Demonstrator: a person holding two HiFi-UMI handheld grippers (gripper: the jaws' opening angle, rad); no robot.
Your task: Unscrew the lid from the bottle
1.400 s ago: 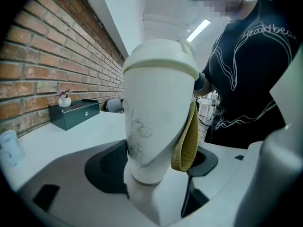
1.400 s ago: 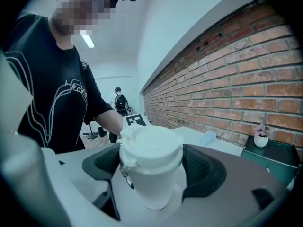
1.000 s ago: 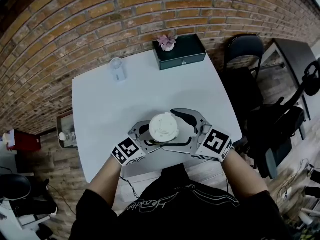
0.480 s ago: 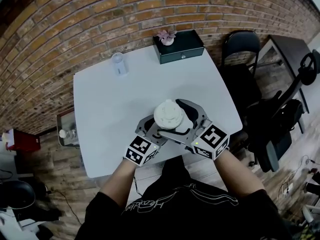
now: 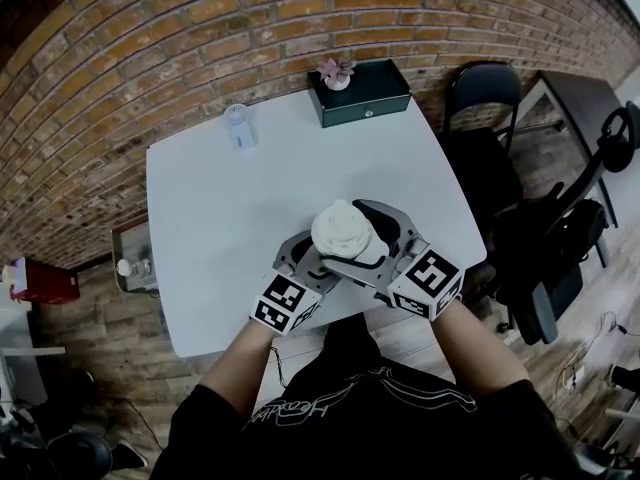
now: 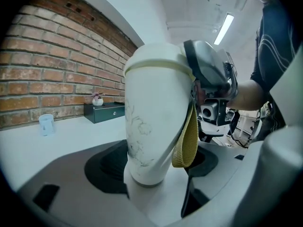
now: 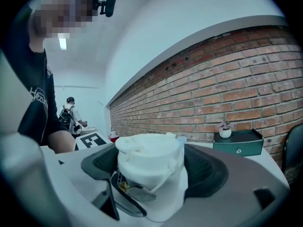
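Left gripper view shows the left gripper [image 6: 154, 167] with its 2 jaws closed on the lower body of the bottle [image 6: 151, 108], 1 dark pad on each side, so this gripper carries it. A yellow strap [image 6: 185, 145] hangs from the top of the bottle, down along its right side. In the right gripper view the right gripper [image 7: 151, 169] has the white lid [image 7: 149, 157] between its 2 jaws; these jaws have just been closing, and the pads seem to meet the lid on both sides. From the head view the bottle is held upright between the 2 grippers, near the person's body, above the near part of the white table [image 5: 230, 218] and not resting on it. I judge the body to be hard and stiff, with a smooth marbled surface that can slip in the pads when the lid is turned, so the left grip must be firm and low on the body. The lid looks like rigid plastic; its round side wall is the good place to hold, not the strap, which is soft. How heavy it is I cannot tell, because the filling is not visible. Further away on the table stand a small clear cup [image 5: 238, 126] and a dark box [image 5: 365, 93].
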